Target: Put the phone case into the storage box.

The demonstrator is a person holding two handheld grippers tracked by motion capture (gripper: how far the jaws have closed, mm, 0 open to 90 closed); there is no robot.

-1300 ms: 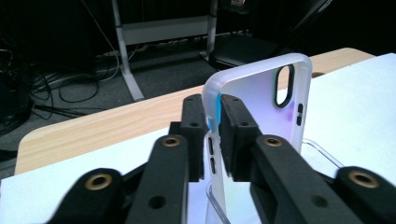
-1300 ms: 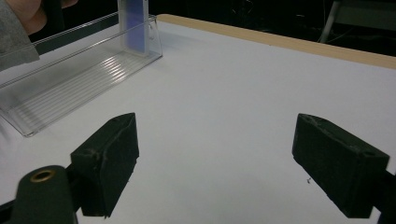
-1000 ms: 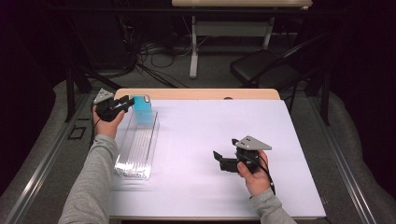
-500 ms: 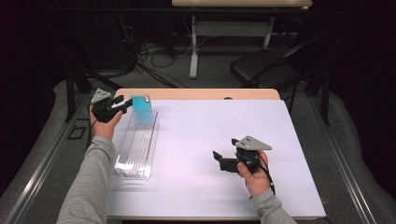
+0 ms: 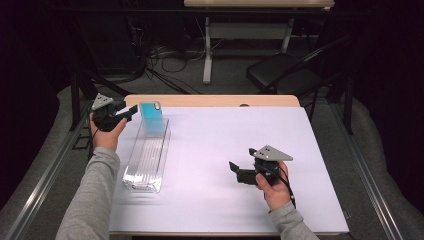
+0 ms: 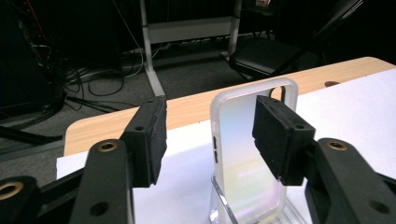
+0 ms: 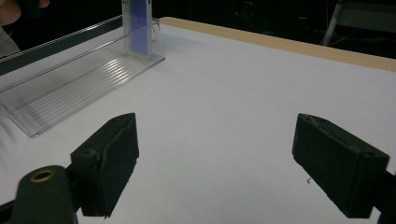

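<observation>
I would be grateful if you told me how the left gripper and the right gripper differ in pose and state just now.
The left gripper is raised at the table's far left corner beside the phone case, while the right gripper sits low over bare white table. The left one has just been opening, its fingers clear of the case; the right one's fingers have nothing between them. Both are open.

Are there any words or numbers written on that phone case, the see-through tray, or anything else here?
None can be read.
Phone case: plain, no print visible.
Clear tray: only ridges, no label.
Left gripper and right gripper: black pads with no markings.
White table cover: blank.
</observation>
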